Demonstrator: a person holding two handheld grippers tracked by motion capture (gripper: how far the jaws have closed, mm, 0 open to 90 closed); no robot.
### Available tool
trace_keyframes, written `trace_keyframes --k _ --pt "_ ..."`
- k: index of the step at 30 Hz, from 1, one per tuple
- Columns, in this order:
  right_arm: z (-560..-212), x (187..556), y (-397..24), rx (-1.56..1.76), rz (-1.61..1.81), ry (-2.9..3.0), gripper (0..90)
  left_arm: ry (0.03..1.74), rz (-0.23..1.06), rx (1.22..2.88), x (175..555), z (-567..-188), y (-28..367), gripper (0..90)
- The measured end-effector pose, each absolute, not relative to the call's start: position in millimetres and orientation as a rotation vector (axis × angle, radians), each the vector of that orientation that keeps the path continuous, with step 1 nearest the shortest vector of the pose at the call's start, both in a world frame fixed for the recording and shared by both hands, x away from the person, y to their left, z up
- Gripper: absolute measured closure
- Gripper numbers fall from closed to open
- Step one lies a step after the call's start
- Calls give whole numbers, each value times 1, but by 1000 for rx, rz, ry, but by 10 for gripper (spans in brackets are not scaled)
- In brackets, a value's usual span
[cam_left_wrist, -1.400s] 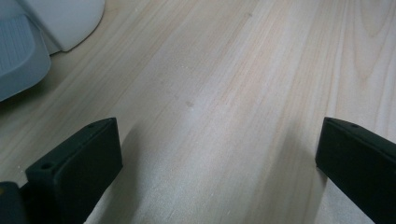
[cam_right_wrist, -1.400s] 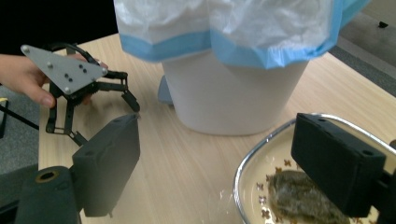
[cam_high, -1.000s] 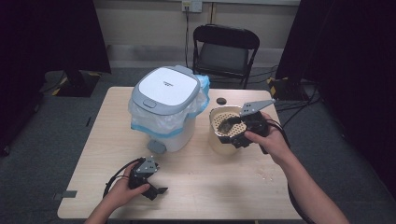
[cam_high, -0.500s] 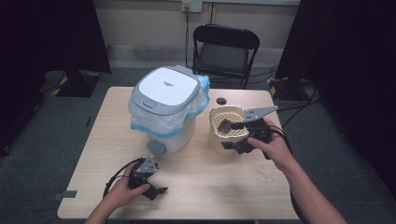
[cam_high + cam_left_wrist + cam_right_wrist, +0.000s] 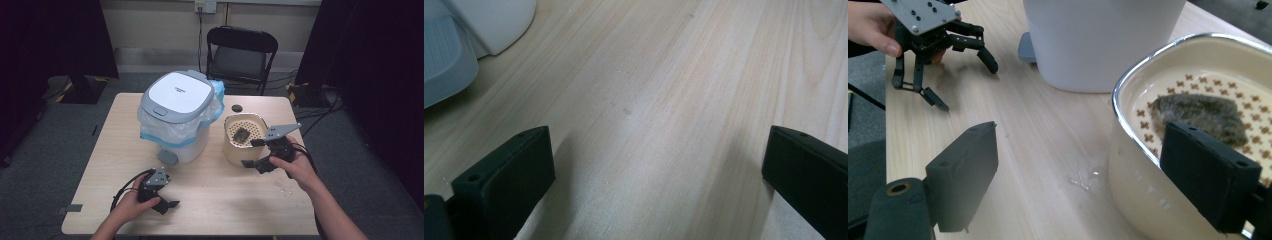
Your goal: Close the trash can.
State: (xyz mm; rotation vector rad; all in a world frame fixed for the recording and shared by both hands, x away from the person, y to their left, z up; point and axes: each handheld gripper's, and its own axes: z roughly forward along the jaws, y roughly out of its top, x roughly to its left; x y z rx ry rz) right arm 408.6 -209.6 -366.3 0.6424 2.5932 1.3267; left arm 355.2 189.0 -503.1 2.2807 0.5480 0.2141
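Note:
A cream perforated bowl [image 5: 235, 152] stands right of centre on the table and holds a dark, wet lump [image 5: 241, 135]. My right gripper [image 5: 249, 153] is open at the bowl's near right rim. In the right gripper view the gripper [image 5: 1083, 170] straddles the bowl's wall [image 5: 1143, 170], with one jaw outside and one inside near the lump [image 5: 1193, 112]. My left gripper [image 5: 167, 192] lies open at the front left of the table. Between its jaws in the left gripper view [image 5: 659, 165] is bare wood.
A white pedal bin [image 5: 177, 115] with a grey lid and a plastic liner stands left of the bowl; its pedal [image 5: 444, 60] is close to my left gripper. A small black disc [image 5: 236, 107] lies behind the bowl. Water drops [image 5: 1085, 177] sit beside the bowl. A chair [image 5: 242, 50] stands beyond the table.
My right gripper has dropped from over the bowl's right side toward its near rim, and stays open. The left gripper has not moved.

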Motion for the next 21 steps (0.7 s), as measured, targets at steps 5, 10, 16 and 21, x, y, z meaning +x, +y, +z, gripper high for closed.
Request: trace_keyframes --k 5,10,16,21 --pt "-375 405 -216 658 1319 2597 148 548 214 2281 355 -503 189 0" --pt "-383 400 -220 663 1317 2601 148 549 214 2280 355 -503 189 0" --pt "-394 395 -226 680 1317 2612 148 548 215 2281 355 -503 189 0" --pt "-402 391 -231 698 1301 2612 149 548 215 2280 355 -503 189 0"
